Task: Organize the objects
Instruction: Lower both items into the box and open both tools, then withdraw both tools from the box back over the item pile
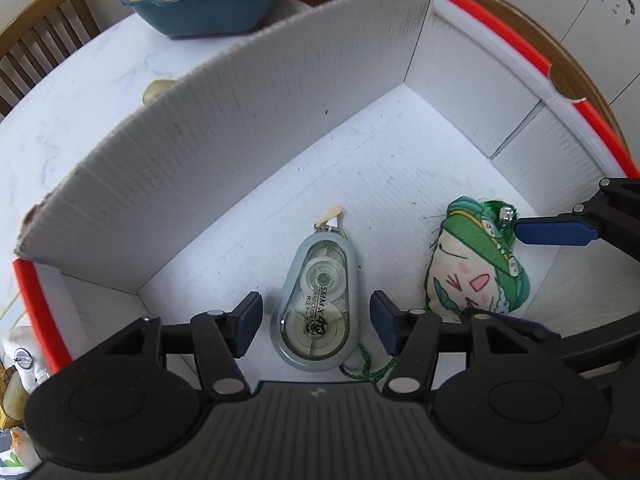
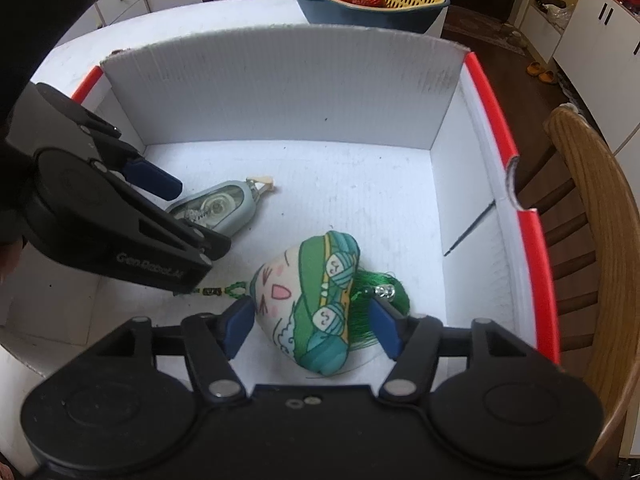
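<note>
A white corrugated box [image 1: 240,140] [image 2: 280,88] with a red rim stands on the table, and both grippers reach down into it. A grey correction tape dispenser [image 1: 316,304] [image 2: 218,206] lies flat on the box floor. My left gripper [image 1: 316,322] [image 2: 188,212] is open around it, with a gap at each pad. To its right lies a green and cream plush charm [image 1: 472,268] [image 2: 312,300] with a face and a green tassel. It rests on the floor between the pads of my right gripper [image 2: 312,322] [image 1: 494,272], which is open and not pressing on it.
A blue bowl with a yellow strainer of strawberries [image 1: 208,4] [image 2: 368,4] sits on the white table [image 1: 80,92] behind the box. Wooden chairs [image 2: 592,208] [image 1: 40,40] stand at the table's edges. Small items [image 1: 16,360] lie left of the box.
</note>
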{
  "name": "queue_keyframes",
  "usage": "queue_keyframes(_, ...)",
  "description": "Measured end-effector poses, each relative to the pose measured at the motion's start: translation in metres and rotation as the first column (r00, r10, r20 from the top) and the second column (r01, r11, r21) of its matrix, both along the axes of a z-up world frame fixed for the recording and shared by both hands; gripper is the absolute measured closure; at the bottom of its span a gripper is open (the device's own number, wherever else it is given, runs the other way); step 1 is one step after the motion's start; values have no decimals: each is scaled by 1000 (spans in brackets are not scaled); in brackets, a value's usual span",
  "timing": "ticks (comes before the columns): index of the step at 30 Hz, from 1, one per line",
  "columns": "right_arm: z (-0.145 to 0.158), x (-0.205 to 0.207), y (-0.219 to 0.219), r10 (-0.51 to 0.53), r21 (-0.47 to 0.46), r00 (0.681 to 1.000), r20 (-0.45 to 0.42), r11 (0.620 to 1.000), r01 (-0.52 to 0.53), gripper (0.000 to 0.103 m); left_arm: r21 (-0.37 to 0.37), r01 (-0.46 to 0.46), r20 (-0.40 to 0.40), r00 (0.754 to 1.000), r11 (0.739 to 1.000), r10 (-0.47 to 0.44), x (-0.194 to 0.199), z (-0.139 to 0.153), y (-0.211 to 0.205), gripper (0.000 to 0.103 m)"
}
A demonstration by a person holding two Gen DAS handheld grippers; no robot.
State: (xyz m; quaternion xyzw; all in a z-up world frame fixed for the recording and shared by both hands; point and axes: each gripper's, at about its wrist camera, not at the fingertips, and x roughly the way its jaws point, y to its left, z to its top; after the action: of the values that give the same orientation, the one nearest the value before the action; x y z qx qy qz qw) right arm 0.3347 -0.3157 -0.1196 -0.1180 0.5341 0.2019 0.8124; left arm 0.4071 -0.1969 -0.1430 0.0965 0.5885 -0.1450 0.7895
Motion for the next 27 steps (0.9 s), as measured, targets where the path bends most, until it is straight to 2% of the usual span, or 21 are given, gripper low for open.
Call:
queue_keyframes(11, 34, -21, -8, -38, 67, 994, 98, 997, 31, 34, -114, -16, 159, 987, 993, 34, -35, 51, 27, 45)
queue_keyframes(19, 62, -47, -1, -67, 119, 981, 183, 992, 46, 34, -193, -8, 280, 958, 981, 63, -73, 90, 52, 45)
queue_keyframes(27, 89, -80, 18, -99, 175, 959, 264, 983, 54, 31, -235, 1, 372, 924, 972, 89, -109, 118, 89, 45)
